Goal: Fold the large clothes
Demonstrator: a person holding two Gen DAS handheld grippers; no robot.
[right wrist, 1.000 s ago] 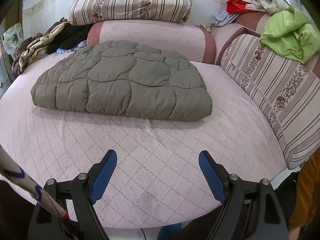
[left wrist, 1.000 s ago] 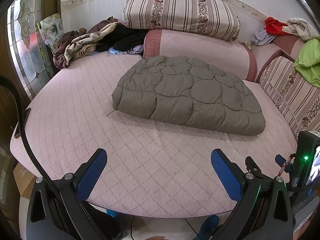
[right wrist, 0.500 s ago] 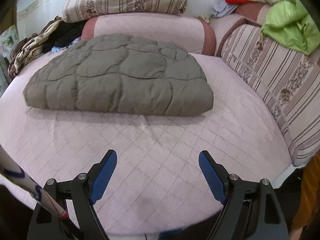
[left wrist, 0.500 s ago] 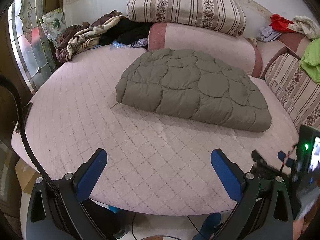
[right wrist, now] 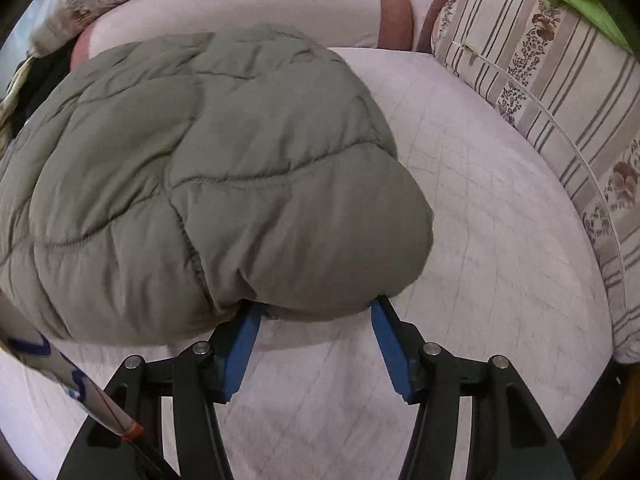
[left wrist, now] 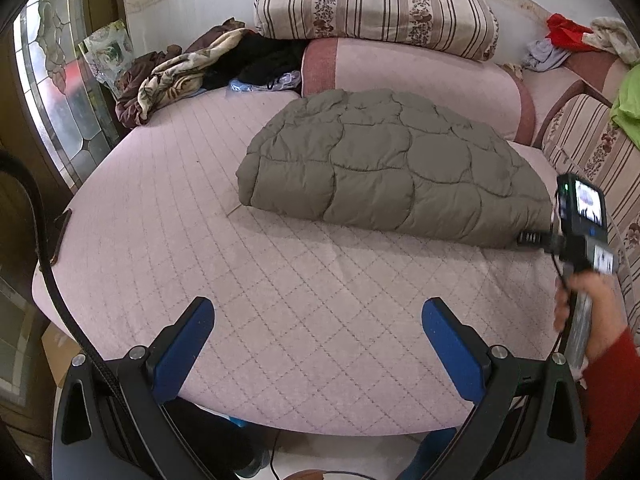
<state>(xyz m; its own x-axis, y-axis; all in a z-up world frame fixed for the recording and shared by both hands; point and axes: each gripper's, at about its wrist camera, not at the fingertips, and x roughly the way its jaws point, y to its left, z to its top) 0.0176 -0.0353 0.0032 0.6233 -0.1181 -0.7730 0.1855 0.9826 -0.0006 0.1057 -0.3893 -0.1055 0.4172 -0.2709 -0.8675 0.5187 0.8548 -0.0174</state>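
The right gripper (right wrist: pixel 314 312), jaws just closing, straddles the folded jacket's (right wrist: pixel 208 184) near corner, perhaps gripping; left gripper (left wrist: pixel 316 332) gapes empty over bare bed (left wrist: pixel 304 280).

Both grippers same build: black angular frames, blue flat finger pads (left wrist: pixel 182 346), silver pivot screws (right wrist: pixel 431 347) at the linkage joints. Right gripper (left wrist: pixel 582 220) carries a small black camera unit with lit screen and green LED, thin black cable hanging off it. Person's right hand (left wrist: pixel 590 316) comes out of a red sleeve (left wrist: pixel 618 392).
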